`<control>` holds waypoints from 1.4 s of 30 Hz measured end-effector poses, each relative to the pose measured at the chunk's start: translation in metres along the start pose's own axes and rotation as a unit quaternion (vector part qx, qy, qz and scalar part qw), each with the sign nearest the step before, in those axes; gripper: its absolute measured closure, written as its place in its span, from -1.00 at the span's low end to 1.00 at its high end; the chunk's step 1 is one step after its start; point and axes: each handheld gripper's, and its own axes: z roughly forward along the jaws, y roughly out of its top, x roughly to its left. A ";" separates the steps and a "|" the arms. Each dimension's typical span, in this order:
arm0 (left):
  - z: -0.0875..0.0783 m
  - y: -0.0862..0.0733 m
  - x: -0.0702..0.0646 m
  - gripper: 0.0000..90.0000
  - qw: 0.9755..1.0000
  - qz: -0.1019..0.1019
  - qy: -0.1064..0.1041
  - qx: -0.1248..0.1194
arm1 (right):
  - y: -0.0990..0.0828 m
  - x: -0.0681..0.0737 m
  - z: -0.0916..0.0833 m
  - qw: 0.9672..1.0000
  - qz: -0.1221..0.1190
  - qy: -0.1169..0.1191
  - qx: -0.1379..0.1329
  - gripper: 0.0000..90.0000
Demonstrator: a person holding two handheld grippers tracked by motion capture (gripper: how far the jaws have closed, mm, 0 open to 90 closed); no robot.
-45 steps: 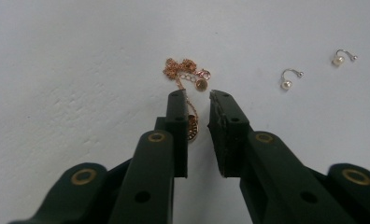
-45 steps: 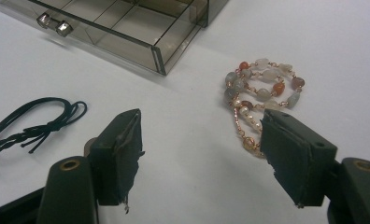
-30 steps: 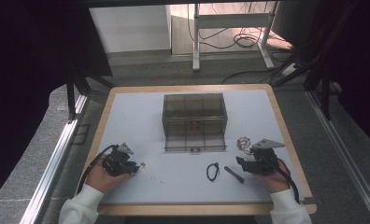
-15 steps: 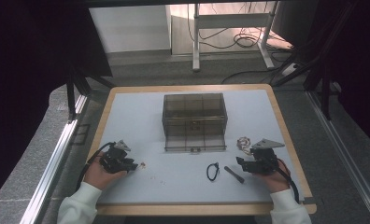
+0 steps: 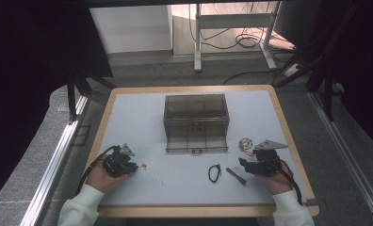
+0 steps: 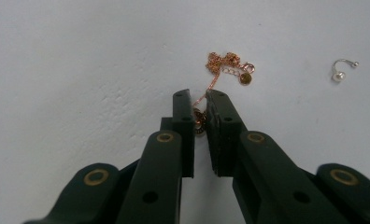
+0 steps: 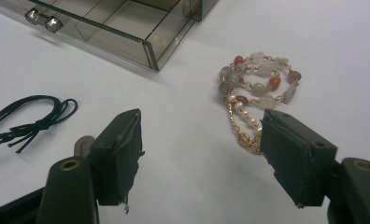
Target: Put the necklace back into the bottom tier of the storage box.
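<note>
**Two grippers, one fine chain in the pinch**

Two hand-held grippers work the near half of the white tabletop [image 5: 142, 117]. The left gripper [image 6: 199, 109], close to the near-left corner, has just been closing its jaws, and in the left gripper view they are now nearly pressed together with a strand of the thin rose-gold chain necklace [image 6: 225, 67] caught between the pads. Most of the chain lies bunched on the tabletop just beyond the jaw tips, its small round tag and clasp at the far side of the heap. Gripping a single strand low, against the surface, looks like the only way to pick up something this slack and fine. A small curved silver stud with a pearl ball [image 6: 342, 70] lies apart to the right in that view.

The right gripper [image 7: 199, 135], near the near-right corner, holds its jaws spread wide and empty, seemingly waiting. A coiled bracelet of grey, white and orange stone beads [image 7: 258, 93] lies just beside one jaw, and a black cord loop [image 7: 33, 119] lies off to the other side.

At the middle of the tabletop stands the smoky transparent plastic organiser box [image 5: 196, 113], its divided drawer [image 7: 122, 28] pulled out towards the person, probably ready to receive the jewellery.
</note>
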 end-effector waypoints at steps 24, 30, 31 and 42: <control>-0.011 0.002 0.009 1.00 0.999 -0.017 -0.018 -0.024 | -0.001 -0.004 -0.002 1.000 0.005 -0.006 -0.004 -0.34; -0.012 0.004 0.009 1.00 0.999 -0.015 -0.024 -0.024 | 0.000 -0.004 -0.002 1.000 0.005 -0.006 -0.004 -0.34; -0.014 0.005 0.009 1.00 0.999 -0.014 -0.025 -0.025 | -0.001 -0.004 -0.002 1.000 0.005 -0.006 -0.003 -0.34; -0.036 0.029 0.010 1.00 0.999 0.000 -0.030 -0.040 | -0.001 -0.004 -0.002 1.000 0.006 -0.007 -0.004 -0.34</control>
